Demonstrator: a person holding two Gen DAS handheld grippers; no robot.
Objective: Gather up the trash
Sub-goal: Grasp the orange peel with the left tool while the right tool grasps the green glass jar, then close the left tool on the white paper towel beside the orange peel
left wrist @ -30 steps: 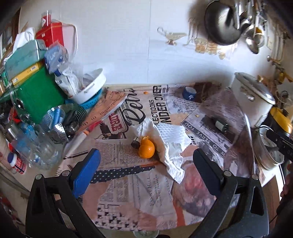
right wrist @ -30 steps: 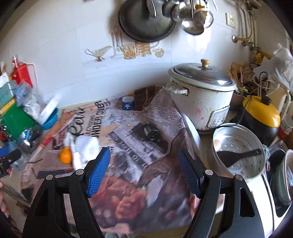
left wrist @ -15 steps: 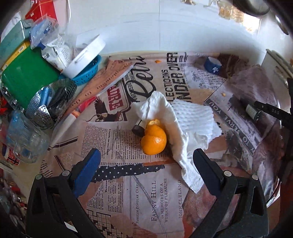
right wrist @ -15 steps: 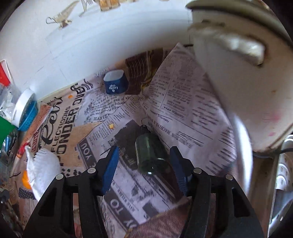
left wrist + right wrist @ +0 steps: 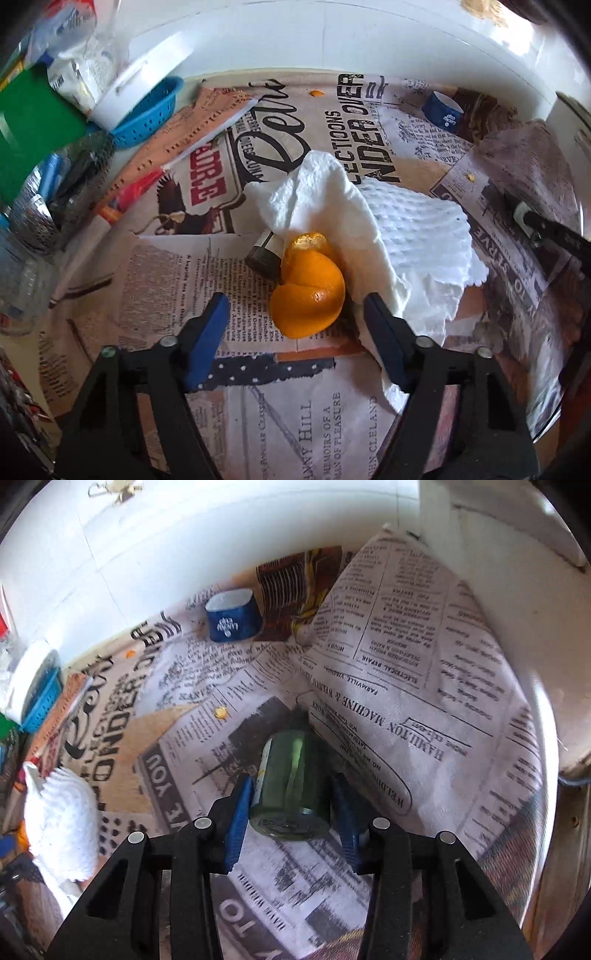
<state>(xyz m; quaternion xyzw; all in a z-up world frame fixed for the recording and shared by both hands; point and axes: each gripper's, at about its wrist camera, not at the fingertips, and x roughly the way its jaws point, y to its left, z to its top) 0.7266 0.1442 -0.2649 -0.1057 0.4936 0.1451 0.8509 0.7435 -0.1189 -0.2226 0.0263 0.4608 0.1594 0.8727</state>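
Clearly, in the left wrist view the left gripper [image 5: 295, 317] has its fingers spread wide, grasping nothing, with the orange peel [image 5: 308, 291] lying on the newspaper-covered bench [image 5: 229, 417] just ahead of and between the fingertips. A small dark vial [image 5: 264, 253] touches the peel on its far side, and a white paper towel [image 5: 373, 236] lies crumpled against the peel, its edge draped under the right-hand finger [image 5: 384, 343]. If these fingers close from here, I judge they may pinch the towel along with the peel, or nudge the curled peel forward into the vial so that it rolls away. In the right wrist view the right gripper [image 5: 291, 812] straddles a small green glass bottle [image 5: 290, 782] that lies on its side on the newsprint; the blue pads [image 5: 240, 819] sit close on both flanks, but whether they already squeeze it I cannot tell. The bottle is round and smooth, so a grip this near its base could let it slip or tilt out when lifted. A blue paper cup [image 5: 232, 618] lies tipped over well beyond the fingertips.
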